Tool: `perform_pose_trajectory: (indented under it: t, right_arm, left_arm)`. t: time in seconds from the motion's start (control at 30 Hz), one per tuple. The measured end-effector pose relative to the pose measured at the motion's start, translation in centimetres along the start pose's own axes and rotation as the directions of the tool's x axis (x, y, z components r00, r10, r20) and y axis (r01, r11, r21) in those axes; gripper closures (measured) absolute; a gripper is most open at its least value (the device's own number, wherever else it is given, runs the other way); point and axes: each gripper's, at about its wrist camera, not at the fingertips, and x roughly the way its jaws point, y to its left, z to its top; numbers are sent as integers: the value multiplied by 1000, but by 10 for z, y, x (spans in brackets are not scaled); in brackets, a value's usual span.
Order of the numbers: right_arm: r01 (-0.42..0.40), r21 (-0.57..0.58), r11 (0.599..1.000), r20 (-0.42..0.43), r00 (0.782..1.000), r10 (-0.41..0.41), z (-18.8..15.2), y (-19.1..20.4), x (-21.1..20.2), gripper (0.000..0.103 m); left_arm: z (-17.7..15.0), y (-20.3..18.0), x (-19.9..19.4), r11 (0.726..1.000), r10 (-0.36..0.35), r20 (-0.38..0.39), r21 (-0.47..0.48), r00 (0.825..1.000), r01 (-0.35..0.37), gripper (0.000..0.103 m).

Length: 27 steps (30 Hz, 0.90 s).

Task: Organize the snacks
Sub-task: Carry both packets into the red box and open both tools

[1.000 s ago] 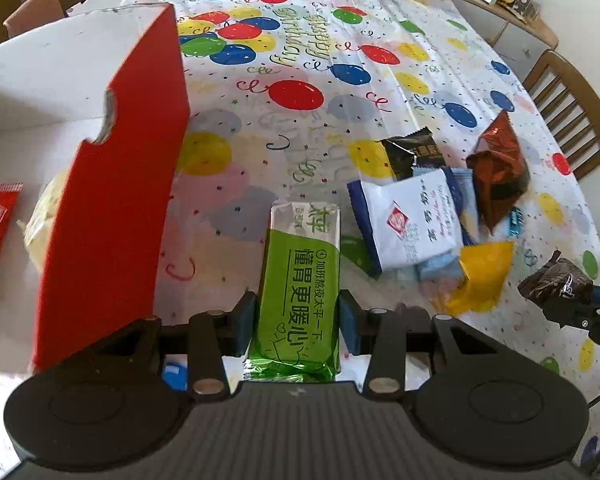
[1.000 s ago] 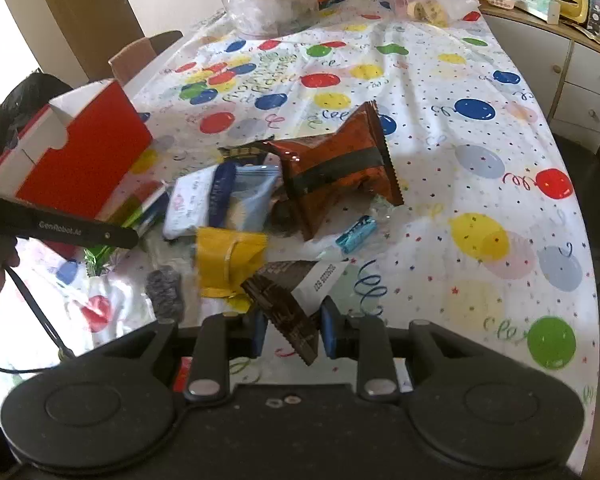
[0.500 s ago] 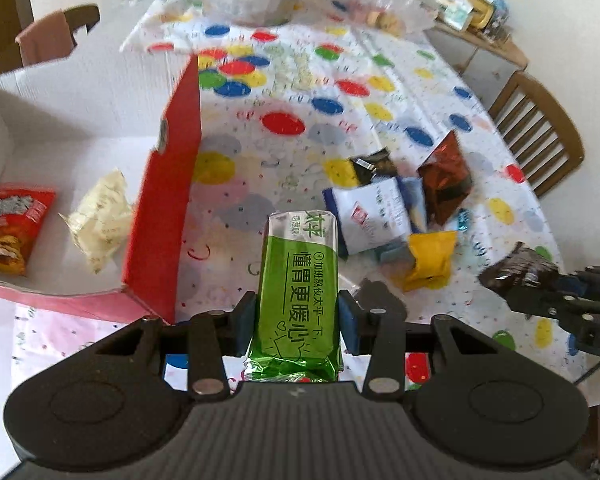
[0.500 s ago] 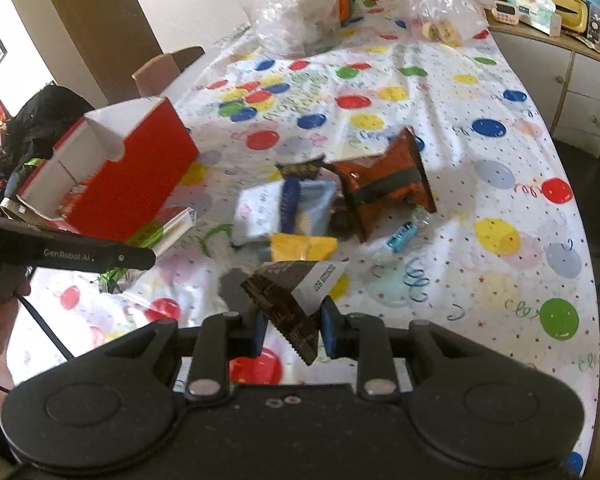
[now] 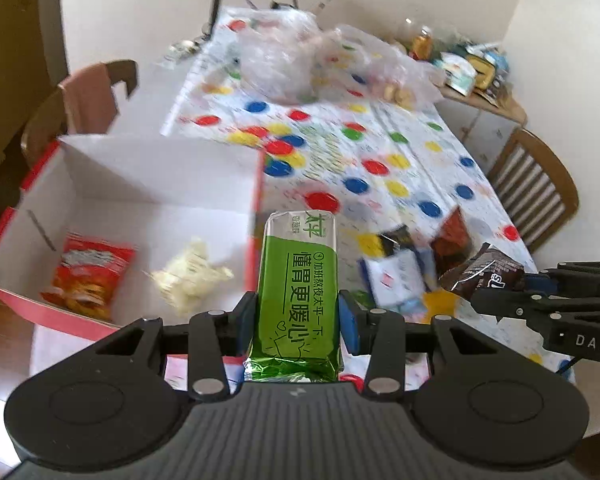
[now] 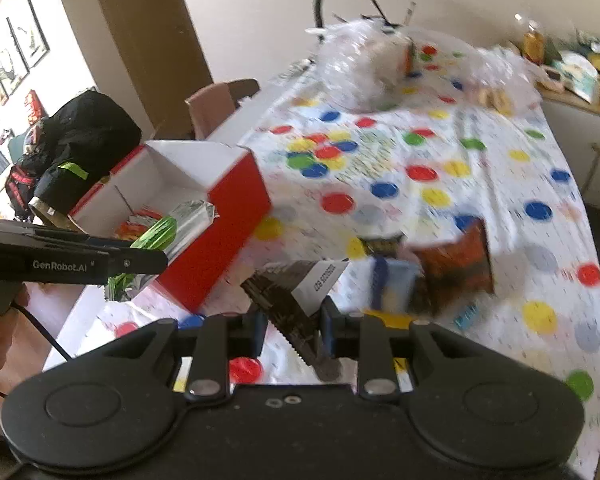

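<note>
My left gripper point(image 5: 298, 316) is shut on a green foil snack pack point(image 5: 298, 288) and holds it in the air beside the right wall of an open red box point(image 5: 256, 216) with a white inside. The box holds a red chip bag point(image 5: 86, 276) and a pale yellow packet point(image 5: 188, 276). My right gripper point(image 6: 294, 330) is shut on a dark brown wrapper point(image 6: 288, 300), raised above the table. In the right wrist view the left gripper point(image 6: 144, 260) holds the green pack point(image 6: 156, 236) over the box's edge point(image 6: 228, 184). The right gripper point(image 5: 500, 288) shows at the right of the left wrist view.
Loose snacks lie on the balloon-print tablecloth point(image 6: 420, 152): an orange-brown bag point(image 6: 456, 268), a white-and-blue packet point(image 6: 392, 288), a yellow packet point(image 5: 440, 304). Clear plastic bags point(image 5: 296, 64) sit at the far end. A wooden chair point(image 5: 536, 188) stands at the right, another point(image 5: 84, 100) at the left.
Both grippers have risen and tilted back, each with its snack. The left one has moved toward the open box, whose inside is now in fuller view.
</note>
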Motion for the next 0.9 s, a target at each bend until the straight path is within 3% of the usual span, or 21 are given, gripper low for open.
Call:
perform_pose_trajectory:
  t: [0.53,0.9]
  right_arm:
    - [-55,-135,989,-18,998,53,65,107,78,78]
    - [-49,-193,980,-112,993,27,83,156,157,78]
  left_arm:
    - [31,125,-9,989,147,36,-25,988,-146,62]
    - [45,191,32,979,206,-43,-3,978,-206,62]
